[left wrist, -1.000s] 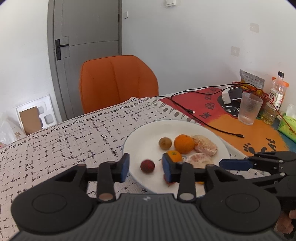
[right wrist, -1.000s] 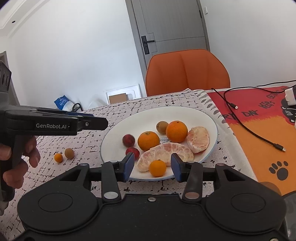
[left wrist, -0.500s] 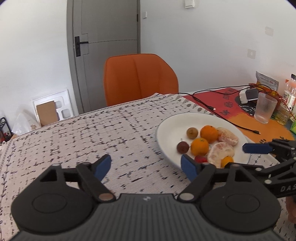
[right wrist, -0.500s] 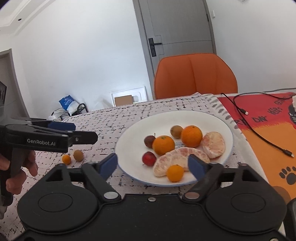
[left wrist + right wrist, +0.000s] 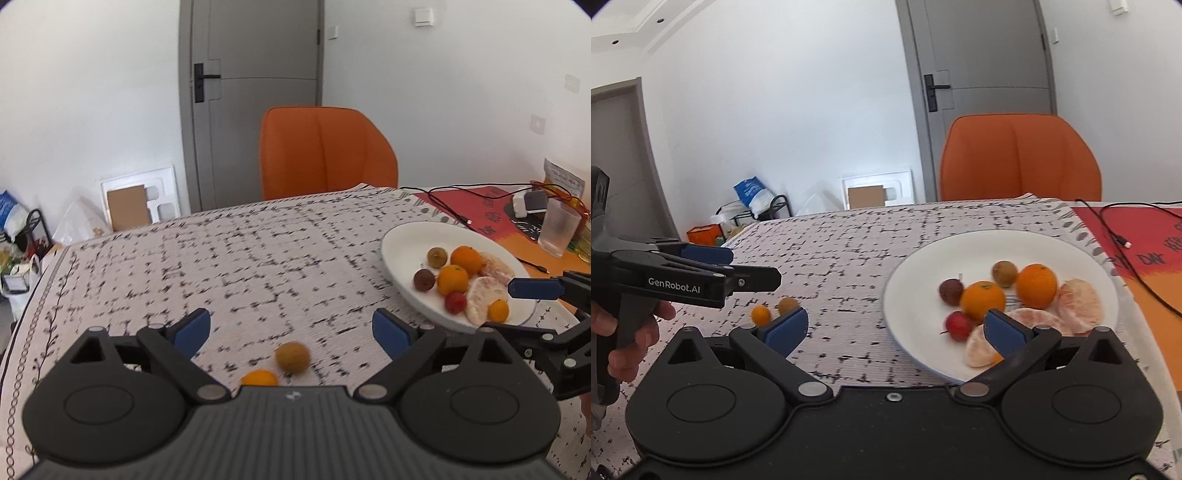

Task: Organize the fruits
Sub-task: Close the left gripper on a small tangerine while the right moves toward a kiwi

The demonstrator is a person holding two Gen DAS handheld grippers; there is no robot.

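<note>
Left gripper (image 5: pixel 291 328) jaws opening wide, empty, over a small brown fruit (image 5: pixel 292 357) and tiny orange (image 5: pixel 259 378) near the table's (image 5: pixel 240 266) near edge; right gripper (image 5: pixel 894 326) opening, empty, before the plate (image 5: pixel 923 266) of fruit further right.

A: Where do the left gripper's (image 5: pixel 291 328) jaws stand?
B: Wide and opening, pressing on nothing. A brown longan (image 5: pixel 292 357) and a small orange fruit (image 5: pixel 259 378) lie touching on the tablecloth (image 5: pixel 236 266), low between them.
A: And the plate (image 5: pixel 402 240)?
B: At three o'clock, holding oranges, peeled segments and red fruits. The right gripper's blue pad (image 5: pixel 533 288) pokes over its near rim.
</note>
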